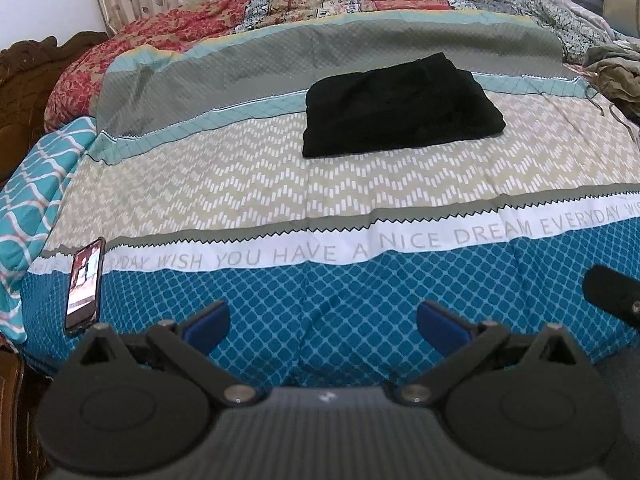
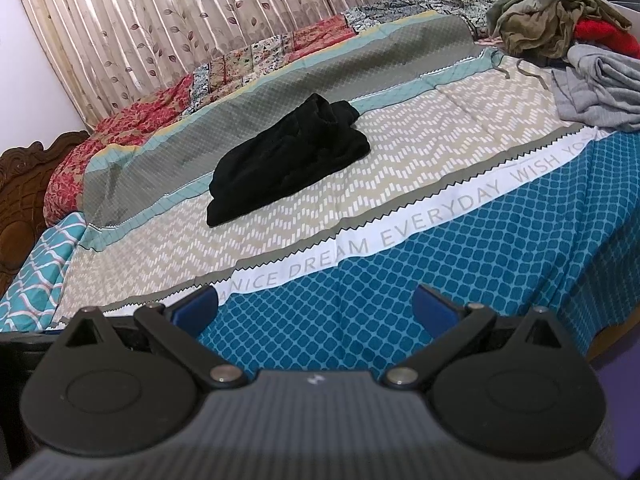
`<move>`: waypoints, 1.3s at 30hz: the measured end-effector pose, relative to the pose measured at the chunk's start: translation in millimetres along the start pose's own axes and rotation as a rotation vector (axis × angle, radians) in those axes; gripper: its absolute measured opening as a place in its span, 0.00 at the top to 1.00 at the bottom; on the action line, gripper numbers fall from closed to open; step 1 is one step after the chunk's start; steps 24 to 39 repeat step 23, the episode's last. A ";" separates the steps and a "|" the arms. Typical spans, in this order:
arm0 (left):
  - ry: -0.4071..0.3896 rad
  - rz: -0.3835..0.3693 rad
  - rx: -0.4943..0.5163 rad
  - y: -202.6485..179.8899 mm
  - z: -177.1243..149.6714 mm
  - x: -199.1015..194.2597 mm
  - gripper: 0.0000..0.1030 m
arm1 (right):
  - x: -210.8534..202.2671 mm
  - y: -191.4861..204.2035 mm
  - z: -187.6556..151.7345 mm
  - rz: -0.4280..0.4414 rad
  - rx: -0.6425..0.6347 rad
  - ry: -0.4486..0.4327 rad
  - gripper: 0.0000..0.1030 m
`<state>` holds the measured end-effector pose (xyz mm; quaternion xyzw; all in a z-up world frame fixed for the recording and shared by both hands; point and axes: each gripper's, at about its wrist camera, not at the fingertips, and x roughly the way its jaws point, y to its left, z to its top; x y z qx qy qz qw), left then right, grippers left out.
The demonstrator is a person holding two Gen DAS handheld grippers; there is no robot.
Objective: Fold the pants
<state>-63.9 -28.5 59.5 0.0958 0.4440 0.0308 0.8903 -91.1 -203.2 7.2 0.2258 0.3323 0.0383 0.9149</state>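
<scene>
The black pants [image 1: 402, 108] lie folded into a compact rectangle on the bed's patterned cover, out past both grippers. They also show in the right wrist view [image 2: 286, 160], left of centre. My left gripper [image 1: 322, 320] is open and empty, held over the blue front band of the cover, well short of the pants. My right gripper [image 2: 316, 306] is open and empty too, over the same blue band. Part of the right gripper [image 1: 612, 292] shows at the right edge of the left wrist view.
A phone [image 1: 85, 282] with a lit screen lies at the bed's front left. A pile of loose clothes [image 2: 576, 36] sits at the back right. A wooden headboard [image 2: 24, 196] stands at the left, a curtain [image 2: 180, 28] behind the bed.
</scene>
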 end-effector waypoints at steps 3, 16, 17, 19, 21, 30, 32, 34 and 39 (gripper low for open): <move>0.012 -0.006 -0.001 0.0 0.1 1.7 0.00 | 1.0 -0.5 -0.4 -0.001 0.003 0.005 0.00; 0.044 -0.030 -0.008 -0.4 -0.3 4.4 0.00 | 1.1 -0.5 -0.3 -0.002 0.001 0.006 0.00; 0.042 -0.034 -0.009 -0.3 -0.4 4.1 0.00 | 1.0 -0.4 -0.3 -0.002 0.001 0.006 0.00; 0.029 -0.040 -0.007 -0.3 -0.8 2.4 0.00 | 0.9 0.0 -0.3 -0.003 0.000 0.005 0.00; 0.016 -0.040 0.003 -1.4 -0.7 0.8 0.00 | -0.2 0.9 -0.6 -0.006 -0.009 -0.006 0.00; 0.013 -0.039 0.009 -3.0 -0.3 0.2 0.00 | -2.7 2.6 -0.7 -0.008 -0.025 -0.026 0.00; 0.013 -0.039 0.009 -3.0 -0.3 0.2 0.00 | -2.7 2.6 -0.7 -0.008 -0.025 -0.026 0.00; 0.013 -0.039 0.009 -3.0 -0.3 0.2 0.00 | -2.7 2.6 -0.7 -0.008 -0.025 -0.026 0.00; 0.013 -0.039 0.009 -3.0 -0.3 0.2 0.00 | -2.7 2.6 -0.7 -0.008 -0.025 -0.026 0.00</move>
